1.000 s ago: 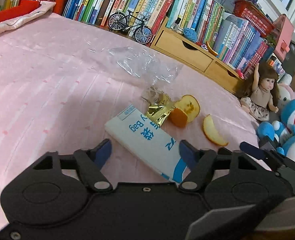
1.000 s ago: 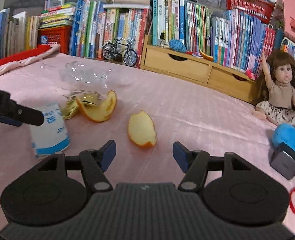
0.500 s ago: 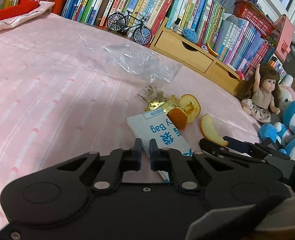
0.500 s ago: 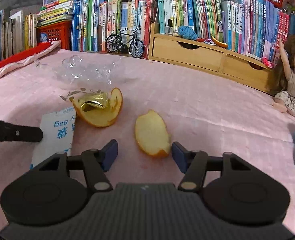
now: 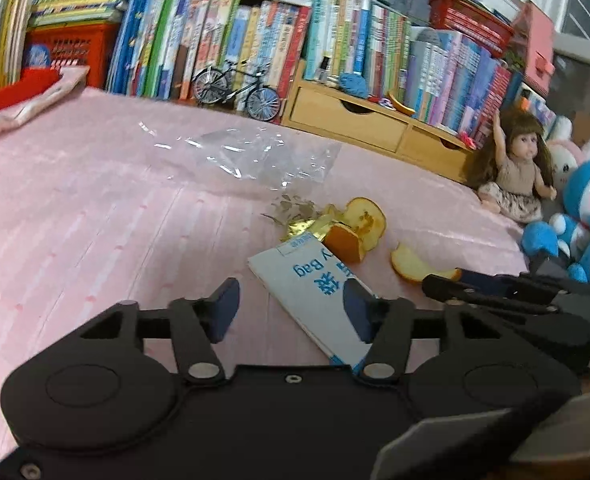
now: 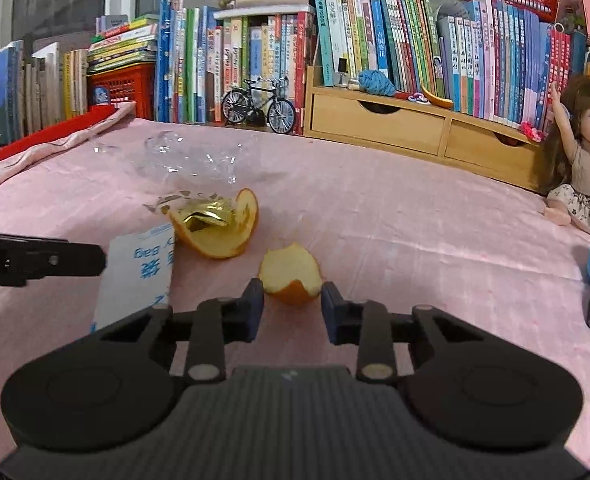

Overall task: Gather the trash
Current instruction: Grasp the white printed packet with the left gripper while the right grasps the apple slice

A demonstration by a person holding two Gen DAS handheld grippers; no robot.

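While the small orange peel [image 6: 291,276] lies on the pink bedspread [image 6: 415,220] between the fingers of the right gripper [image 6: 291,312], the jaws are closing on it but the pads do not yet seem to press it, so nothing is held. Just to its left sits the larger curled peel [image 6: 231,236] cradling a crumpled gold foil wrapper [image 6: 201,214], and touching that is the white bag with blue print [image 5: 315,284], which lies flat. The left gripper [image 5: 291,312] hovers over the bag's near end with its jaws opening, the bag between the fingers but ungripped. Farther back a crinkled clear plastic bag [image 5: 263,156] rests on the bed, and beyond it stand a model bicycle [image 6: 259,106], shelves of books [image 6: 355,40] and a doll [image 6: 583,160]. The peel is thin and curved, so I judge the pads could skate over its rim and flick it away, or pinch bedspread along with it. The flat bag offers little edge; a closing gripper might only crease the fabric. The two grippers work near each other and could collide.
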